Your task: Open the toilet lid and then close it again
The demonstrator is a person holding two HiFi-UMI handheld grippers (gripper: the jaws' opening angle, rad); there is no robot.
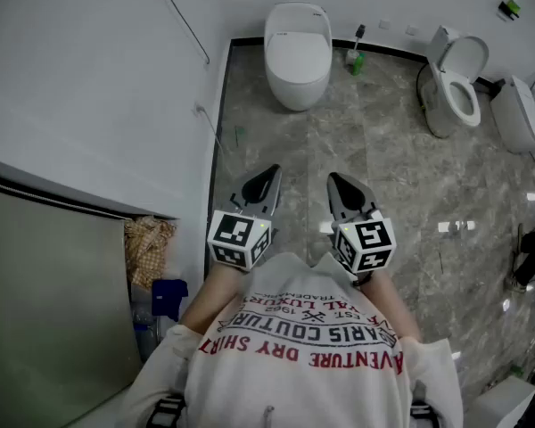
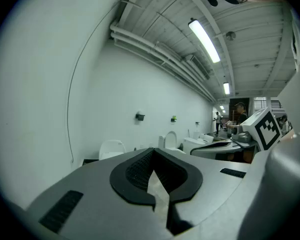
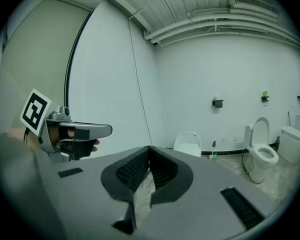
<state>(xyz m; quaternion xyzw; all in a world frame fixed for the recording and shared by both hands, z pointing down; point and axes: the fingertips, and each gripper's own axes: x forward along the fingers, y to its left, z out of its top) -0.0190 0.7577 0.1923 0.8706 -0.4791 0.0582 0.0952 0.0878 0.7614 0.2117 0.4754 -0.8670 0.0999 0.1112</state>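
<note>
Held side by side, left gripper (image 1: pixel 267 178) and right gripper (image 1: pixel 339 185) are both closed and empty. Well ahead, the toilet (image 1: pixel 295 92), its lid (image 1: pixel 296 47) down, stands at the floor's (image 1: pixel 388 163) far edge near the left corner.

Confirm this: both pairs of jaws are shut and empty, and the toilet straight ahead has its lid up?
No: the head view shows the toilet with its lid down. The left gripper and right gripper are shut and empty.
</note>
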